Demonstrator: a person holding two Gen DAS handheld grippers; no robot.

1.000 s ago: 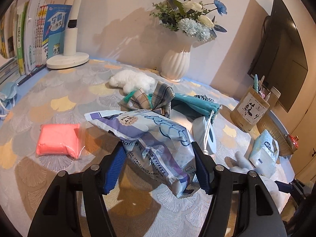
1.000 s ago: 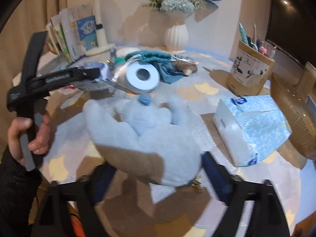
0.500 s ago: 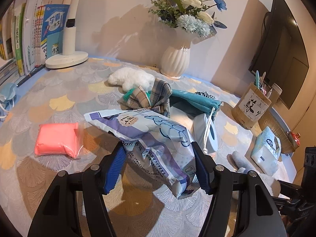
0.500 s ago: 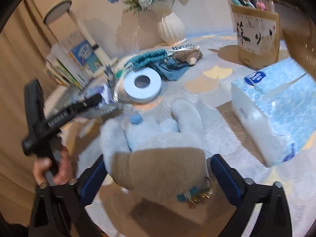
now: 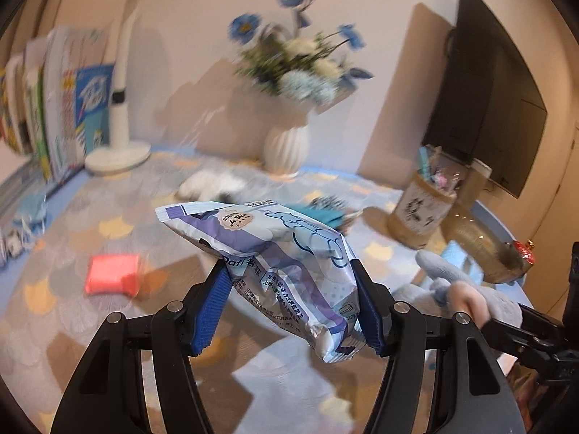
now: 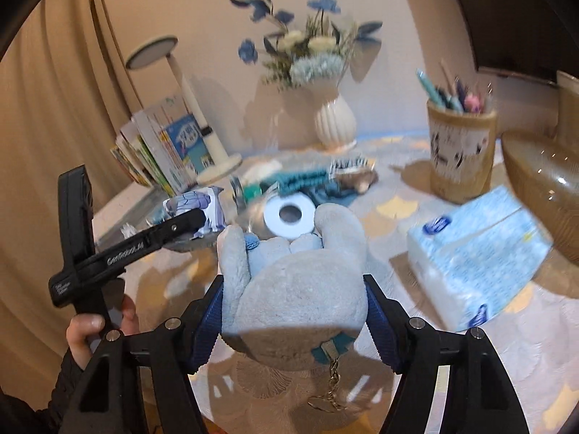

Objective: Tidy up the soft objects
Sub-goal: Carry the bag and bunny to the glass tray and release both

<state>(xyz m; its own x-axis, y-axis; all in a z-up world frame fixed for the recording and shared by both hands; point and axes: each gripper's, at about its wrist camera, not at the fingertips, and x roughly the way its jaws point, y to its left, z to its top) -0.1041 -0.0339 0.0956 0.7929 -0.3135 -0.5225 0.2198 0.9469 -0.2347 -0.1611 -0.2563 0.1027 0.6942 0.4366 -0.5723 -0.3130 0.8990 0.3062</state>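
Observation:
My left gripper (image 5: 289,278) is shut on a purple-and-blue soft packet (image 5: 282,253) and holds it in the air above the patterned table (image 5: 65,238). Seen from the right wrist, the same left gripper (image 6: 191,218) stands at the left in a person's hand (image 6: 85,329), the packet (image 6: 202,206) at its tip. My right gripper (image 6: 292,285) has a grey plush toy (image 6: 296,289) between its blue pads, which press on its sides while the jaws keep closing. The plush (image 5: 445,282) hangs clear of the table, its keychain (image 6: 331,383) dangling.
On the table lie a pink pack (image 5: 112,278), a white fluffy toy (image 5: 213,184), teal cloth (image 6: 307,177), a tape roll (image 6: 288,213) and a blue tissue pack (image 6: 477,256). A vase (image 5: 286,152), lamp (image 5: 117,152), pen holder (image 5: 423,213) and bowl (image 6: 542,173) line the far and right sides.
Both grippers have risen. The packet has come up off the table in the left gripper. The right jaws have narrowed onto the plush and lifted it.

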